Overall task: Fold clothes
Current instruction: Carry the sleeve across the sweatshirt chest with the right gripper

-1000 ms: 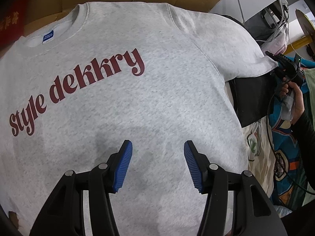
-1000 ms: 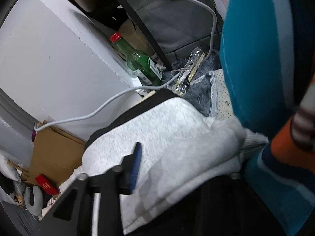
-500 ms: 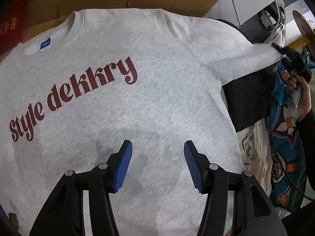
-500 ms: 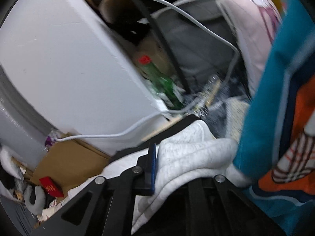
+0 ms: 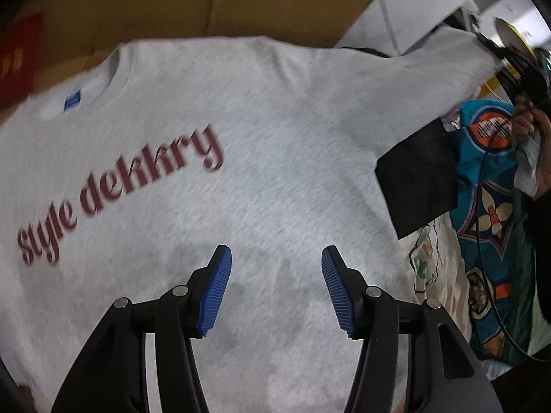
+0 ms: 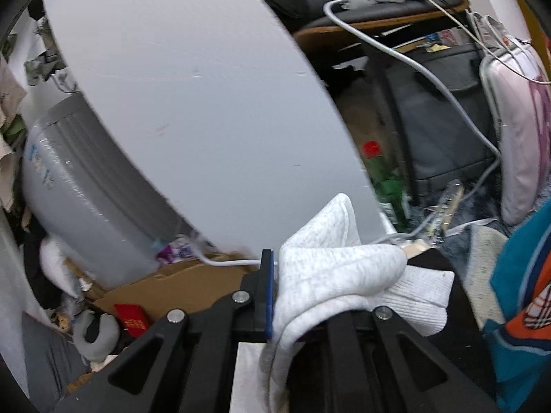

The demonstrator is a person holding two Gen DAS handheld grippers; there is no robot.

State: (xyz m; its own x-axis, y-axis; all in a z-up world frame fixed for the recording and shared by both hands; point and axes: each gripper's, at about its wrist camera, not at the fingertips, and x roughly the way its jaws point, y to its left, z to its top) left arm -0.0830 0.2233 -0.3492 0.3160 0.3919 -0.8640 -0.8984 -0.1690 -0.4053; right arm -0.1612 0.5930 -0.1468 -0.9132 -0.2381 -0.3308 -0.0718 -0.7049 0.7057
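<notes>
A light grey sweatshirt [image 5: 268, 144] with dark red lettering lies front up, collar at the upper left. My left gripper [image 5: 275, 289] is open and empty over its lower middle. At the far upper right my right gripper [image 5: 496, 56] holds the end of the sweatshirt's sleeve [image 5: 444, 69] lifted and stretched out. In the right wrist view my right gripper [image 6: 303, 296] is shut on the bunched sleeve cuff [image 6: 341, 272]; its right finger is hidden by the cloth.
Brown cardboard [image 5: 213, 3] lies beyond the collar. A black surface [image 5: 416, 175] and a teal patterned cloth [image 5: 489, 206] are at the right. The right wrist view shows a white panel [image 6: 193, 103], a green bottle [image 6: 385, 186], white cables [image 6: 413, 58] and a pink cushion [image 6: 520, 130].
My right gripper has lifted the sleeve up and outward, stretching it straight. The left gripper has stayed open over the sweatshirt, with the view shifting slightly.
</notes>
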